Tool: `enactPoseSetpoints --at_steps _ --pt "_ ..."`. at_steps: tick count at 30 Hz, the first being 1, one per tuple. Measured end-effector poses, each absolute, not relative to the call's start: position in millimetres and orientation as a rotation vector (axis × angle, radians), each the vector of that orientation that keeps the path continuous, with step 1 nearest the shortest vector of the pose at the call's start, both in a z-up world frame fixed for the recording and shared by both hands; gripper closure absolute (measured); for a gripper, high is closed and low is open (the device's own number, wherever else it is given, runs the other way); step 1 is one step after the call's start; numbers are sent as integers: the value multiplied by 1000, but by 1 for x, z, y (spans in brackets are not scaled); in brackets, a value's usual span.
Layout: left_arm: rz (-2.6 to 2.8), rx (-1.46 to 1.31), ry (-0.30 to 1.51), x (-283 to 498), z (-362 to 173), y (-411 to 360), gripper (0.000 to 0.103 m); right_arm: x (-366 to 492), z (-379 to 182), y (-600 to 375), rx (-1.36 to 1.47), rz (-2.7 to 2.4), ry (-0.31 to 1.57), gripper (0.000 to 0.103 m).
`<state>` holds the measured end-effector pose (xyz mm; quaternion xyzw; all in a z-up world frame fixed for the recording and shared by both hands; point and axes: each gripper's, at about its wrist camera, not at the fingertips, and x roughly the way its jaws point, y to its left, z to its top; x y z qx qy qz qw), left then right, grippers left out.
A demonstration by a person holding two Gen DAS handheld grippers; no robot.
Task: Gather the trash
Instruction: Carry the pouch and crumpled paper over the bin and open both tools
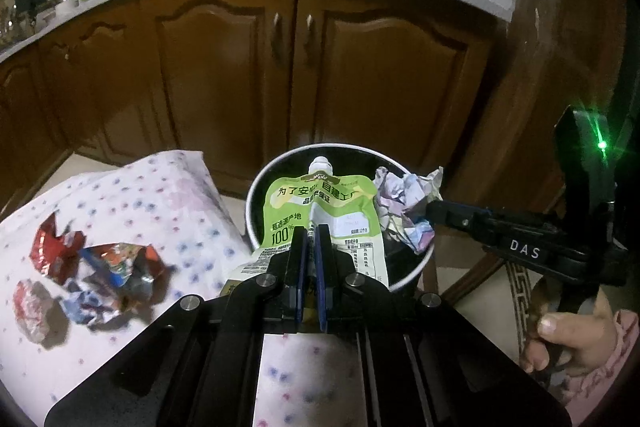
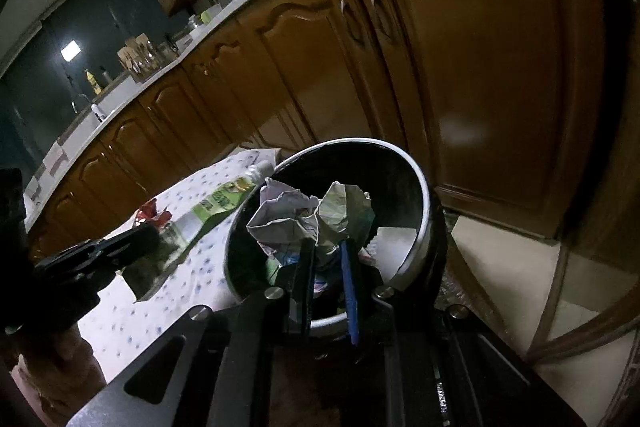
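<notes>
Honestly, both loads are hanging right over the bin (image 1: 256,195) beside the spotted cloth (image 1: 168,195). Left gripper (image 1: 311,231) is clamped on the green pouch (image 1: 320,199), right gripper (image 2: 327,247) pinches the crumpled paper (image 2: 288,223). I'd drop them dead centre, pouch spout first, clear of the rim.

The round bin's (image 1: 256,195) open mouth is largely blocked by a green pouch (image 1: 320,203) and crumpled paper (image 1: 404,203). Wrappers (image 1: 100,267) crowd the table (image 1: 180,195) left; cabinet doors (image 1: 360,75) close behind.
</notes>
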<state>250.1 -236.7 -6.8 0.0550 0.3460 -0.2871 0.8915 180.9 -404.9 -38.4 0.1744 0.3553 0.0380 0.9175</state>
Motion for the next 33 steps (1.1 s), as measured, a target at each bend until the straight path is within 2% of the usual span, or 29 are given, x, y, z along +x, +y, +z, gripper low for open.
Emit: enactPoseSetpoints --at_steps 16,20,21,22,26,30,33 --pt "-602 139 811 280 -26 -261 99 206 -54 -410 334 63 805 89" --pt "-611 118 837 285 -29 -261 98 210 -57 -410 336 67 821 86" --pt "-612 114 836 285 -29 -260 95 211 -57 -411 338 67 821 83" --pt "-613 113 835 284 -28 -260 93 212 -57 -412 344 67 825 77" --pt "-607 103 809 277 -23 -254 71 210 -55 -415 374 66 806 65" --pt "-586 53 808 270 -21 -236 69 202 -51 -413 390 69 782 55" --pt "-560 -11 821 263 -22 -214 65 193 -49 -407 414 80 761 41"
